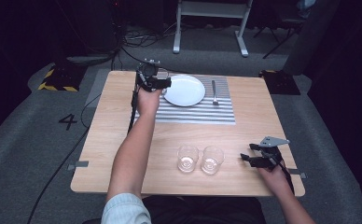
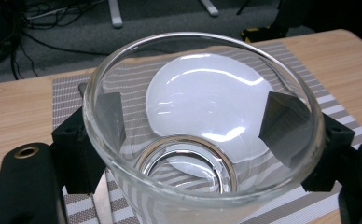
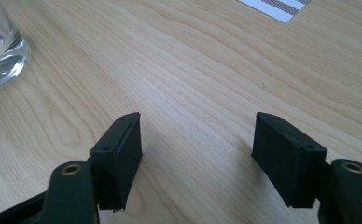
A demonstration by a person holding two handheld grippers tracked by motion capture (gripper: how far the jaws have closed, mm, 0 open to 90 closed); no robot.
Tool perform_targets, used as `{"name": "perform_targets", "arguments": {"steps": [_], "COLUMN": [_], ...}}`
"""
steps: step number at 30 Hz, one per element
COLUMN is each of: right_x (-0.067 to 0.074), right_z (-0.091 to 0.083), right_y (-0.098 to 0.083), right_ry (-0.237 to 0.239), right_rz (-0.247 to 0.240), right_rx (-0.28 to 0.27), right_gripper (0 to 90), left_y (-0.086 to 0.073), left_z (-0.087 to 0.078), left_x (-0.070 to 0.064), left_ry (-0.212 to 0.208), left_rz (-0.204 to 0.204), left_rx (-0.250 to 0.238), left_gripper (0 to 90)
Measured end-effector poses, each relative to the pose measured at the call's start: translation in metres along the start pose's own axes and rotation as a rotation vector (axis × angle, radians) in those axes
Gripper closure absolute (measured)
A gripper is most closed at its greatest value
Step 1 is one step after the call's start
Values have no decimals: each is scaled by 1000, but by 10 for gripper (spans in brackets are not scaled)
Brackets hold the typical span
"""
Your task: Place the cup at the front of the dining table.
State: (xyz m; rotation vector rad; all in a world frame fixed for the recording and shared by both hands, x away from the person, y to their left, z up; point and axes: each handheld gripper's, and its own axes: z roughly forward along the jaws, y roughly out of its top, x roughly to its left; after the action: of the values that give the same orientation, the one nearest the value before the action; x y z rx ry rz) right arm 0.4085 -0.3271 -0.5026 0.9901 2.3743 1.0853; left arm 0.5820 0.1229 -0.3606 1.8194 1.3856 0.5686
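High view: "4" on floor; left gripper (image 2: pixel 202 135) clamps glass (image 2: pixel 202 116), right gripper (image 3: pixel 198 154) apart.

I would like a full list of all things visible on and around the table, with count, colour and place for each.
held glass: 1, clear, between the jaws of the left gripper, above the mat's left part beside the plate
standing glasses: 2, clear, side by side on the near part of the table
plate: 1, white, on the mat
fork: 1, metal, on the mat right of the plate
mat: 1, grey and white stripes, far middle of the table
table: 1, light wood
left gripper: 1, black, shut on the held glass
right gripper: 1, black, jaws open with nothing between them, low over the table's near right part
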Motion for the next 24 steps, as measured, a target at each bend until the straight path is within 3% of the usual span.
{"name": "perform_targets", "arguments": {"steps": [4, 6, 9, 10, 14, 24], "right_x": [0, 0, 0, 1, -1, 1], "right_z": [-1, -1, -1, 0, 1, 0], "right_y": [-1, -1, -1, 0, 0, 0], "right_ry": [-4, -7, -7, -2, 6, 0], "right_rz": [-23, -32, -31, -6, 3, -1], "right_rx": [2, 3, -3, -4, -4, -5], "right_gripper": [330, 330, 330, 329, 329, 329], "left_y": [-3, -5, -9, -10, -17, -32], "left_z": [13, 22, 34, 37, 47, 64], "left_x": [7, 9, 12, 13, 14, 21], "left_ry": [7, -2, 6, 4, 26, 25], "left_rz": [-4, -32, -21, -18, 32, 20], "left_rx": [39, 52, 93, 102, 138, 215], "left_gripper": [195, 196, 196, 196, 196, 196]}}
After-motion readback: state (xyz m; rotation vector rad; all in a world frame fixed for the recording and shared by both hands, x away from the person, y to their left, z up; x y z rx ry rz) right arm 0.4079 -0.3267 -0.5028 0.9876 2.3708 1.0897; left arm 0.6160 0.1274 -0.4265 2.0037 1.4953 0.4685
